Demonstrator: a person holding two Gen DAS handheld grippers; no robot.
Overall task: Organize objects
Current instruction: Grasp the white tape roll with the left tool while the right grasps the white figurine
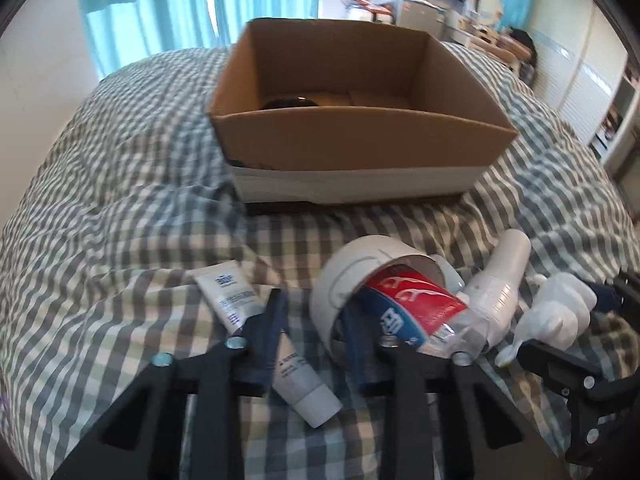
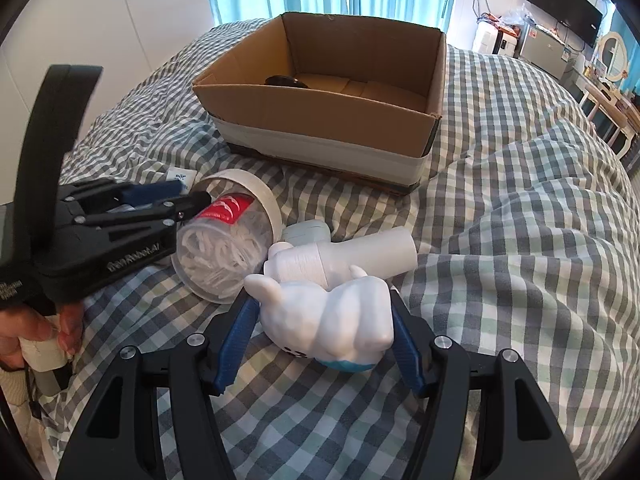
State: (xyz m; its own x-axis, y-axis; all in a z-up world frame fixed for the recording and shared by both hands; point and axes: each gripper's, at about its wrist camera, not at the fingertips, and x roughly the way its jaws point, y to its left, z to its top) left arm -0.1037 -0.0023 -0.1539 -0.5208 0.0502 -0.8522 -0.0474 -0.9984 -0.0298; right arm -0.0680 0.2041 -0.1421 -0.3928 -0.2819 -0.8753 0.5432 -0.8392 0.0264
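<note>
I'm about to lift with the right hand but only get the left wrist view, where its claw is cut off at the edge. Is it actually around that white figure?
Observer: Yes. The right claw has a blue pad against each side of the white animal-shaped figure.
Operator: And the jar with the red label, what's inside?
Observer: Through the clear wall of the floss-pick jar you can see it is packed with white floss picks.
Operator: Is there room in the box? Its near wall blocks my view.
Observer: In the cardboard box, only bare floor shows to the right of the dark object.
</note>
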